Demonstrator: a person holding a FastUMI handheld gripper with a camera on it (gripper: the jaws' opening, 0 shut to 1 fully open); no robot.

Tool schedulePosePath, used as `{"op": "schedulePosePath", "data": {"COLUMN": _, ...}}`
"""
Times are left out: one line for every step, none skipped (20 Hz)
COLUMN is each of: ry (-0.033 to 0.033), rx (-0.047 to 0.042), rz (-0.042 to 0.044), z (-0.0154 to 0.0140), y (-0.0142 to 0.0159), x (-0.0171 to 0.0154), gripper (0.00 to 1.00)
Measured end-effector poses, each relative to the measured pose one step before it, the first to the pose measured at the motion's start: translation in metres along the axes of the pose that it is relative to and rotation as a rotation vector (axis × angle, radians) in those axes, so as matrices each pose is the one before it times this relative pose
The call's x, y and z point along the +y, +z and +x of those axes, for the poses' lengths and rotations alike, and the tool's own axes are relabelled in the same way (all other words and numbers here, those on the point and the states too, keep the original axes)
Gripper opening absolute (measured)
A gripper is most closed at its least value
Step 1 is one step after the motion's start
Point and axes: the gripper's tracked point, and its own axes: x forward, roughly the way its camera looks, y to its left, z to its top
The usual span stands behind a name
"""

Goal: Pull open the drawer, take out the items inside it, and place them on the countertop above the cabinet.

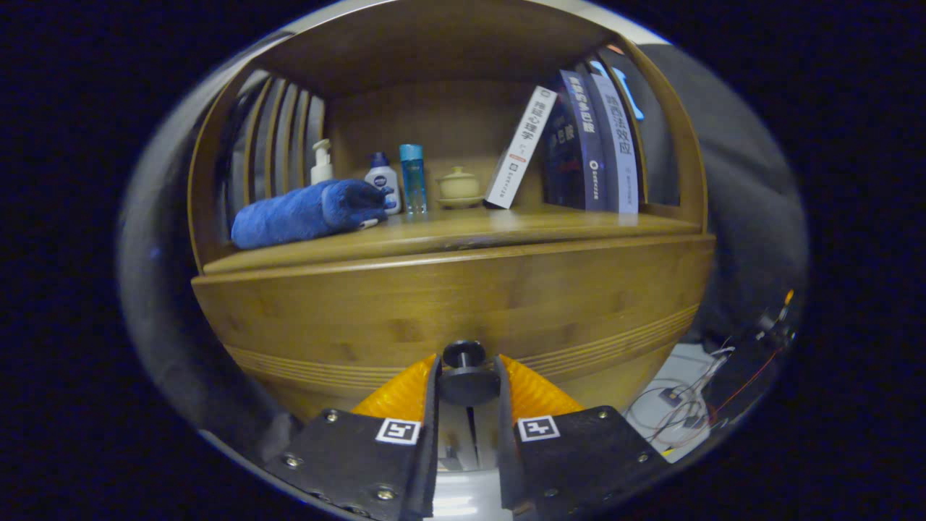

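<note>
A wooden cabinet fills the scene, and its broad drawer front (448, 304) faces me. The drawer's round dark knob (464, 353) sits between my fingers. My gripper (466, 370) is shut on that knob, one finger pressing each side of it. Above the drawer front runs the wooden countertop (521, 221). A rolled blue towel (307, 211) lies on the countertop's left part. The inside of the drawer is hidden behind its front.
At the back of the countertop stand a white pump bottle (321, 163), a small white bottle (381, 181), a blue bottle (412, 177) and a lidded cup (459, 187). Leaning books (579, 145) fill its right side. Cables (687, 405) lie on the floor to the right.
</note>
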Motion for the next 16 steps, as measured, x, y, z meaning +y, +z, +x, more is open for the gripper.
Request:
{"op": "schedulePosePath", "data": {"ry": 0.00014, "rx": -0.00826, "rz": -0.02033, "z": -0.01025, "y": -0.00165, "x": 0.00091, "gripper": 0.35}}
{"op": "schedulePosePath", "data": {"ry": 0.00705, "rx": -0.00072, "rz": -0.01384, "z": -0.00929, "y": -0.00291, "x": 0.0005, "gripper": 0.35}}
{"op": "schedulePosePath", "data": {"ry": 0.00592, "rx": 0.00397, "rz": -0.00161, "z": -0.00772, "y": -0.00152, "x": 0.00037, "gripper": 0.35}}
{"op": "schedulePosePath", "data": {"ry": 0.00293, "rx": 0.0006, "rz": -0.00769, "z": -0.00674, "y": -0.00159, "x": -0.00122, "gripper": 0.35}}
{"op": "schedulePosePath", "data": {"ry": 0.004, "rx": 0.00326, "rz": -0.00183, "z": -0.00886, "y": -0.00183, "x": -0.00103, "gripper": 0.35}}
{"op": "schedulePosePath", "data": {"ry": 0.00035, "rx": -0.00075, "rz": -0.0006, "z": -0.0099, "y": -0.00327, "x": -0.00074, "gripper": 0.34}}
{"op": "schedulePosePath", "data": {"ry": -0.00273, "rx": -0.0184, "rz": -0.00768, "z": -0.01115, "y": -0.00111, "x": -0.00096, "gripper": 0.34}}
{"op": "schedulePosePath", "data": {"ry": -0.01045, "rx": -0.02495, "rz": -0.00901, "z": -0.00952, "y": -0.00026, "x": -0.00126, "gripper": 0.35}}
{"op": "schedulePosePath", "data": {"ry": -0.00481, "rx": -0.00249, "rz": -0.01692, "z": -0.01173, "y": -0.00355, "x": -0.00118, "gripper": 0.34}}
{"op": "schedulePosePath", "data": {"ry": -0.0008, "rx": -0.01328, "rz": -0.00179, "z": -0.00987, "y": -0.00013, "x": -0.00017, "gripper": 0.34}}
{"op": "schedulePosePath", "data": {"ry": 0.00729, "rx": 0.00699, "rz": -0.00347, "z": -0.01036, "y": -0.00352, "x": -0.00013, "gripper": 0.34}}
{"op": "schedulePosePath", "data": {"ry": 0.01199, "rx": 0.00496, "rz": 0.00579, "z": -0.00912, "y": -0.00233, "x": -0.00027, "gripper": 0.34}}
{"op": "schedulePosePath", "data": {"ry": 0.0099, "rx": -0.00131, "rz": 0.00055, "z": -0.00971, "y": 0.0005, "x": -0.00083, "gripper": 0.35}}
{"op": "schedulePosePath", "data": {"ry": 0.00579, "rx": 0.00959, "rz": -0.00663, "z": -0.01031, "y": -0.00274, "x": -0.00168, "gripper": 0.35}}
{"op": "schedulePosePath", "data": {"ry": 0.00552, "rx": -0.00768, "rz": 0.00654, "z": -0.0119, "y": 0.00025, "x": -0.00152, "gripper": 0.34}}
{"op": "schedulePosePath", "data": {"ry": 0.0054, "rx": -0.00043, "rz": 0.01569, "z": -0.01001, "y": -0.00283, "x": 0.00011, "gripper": 0.34}}
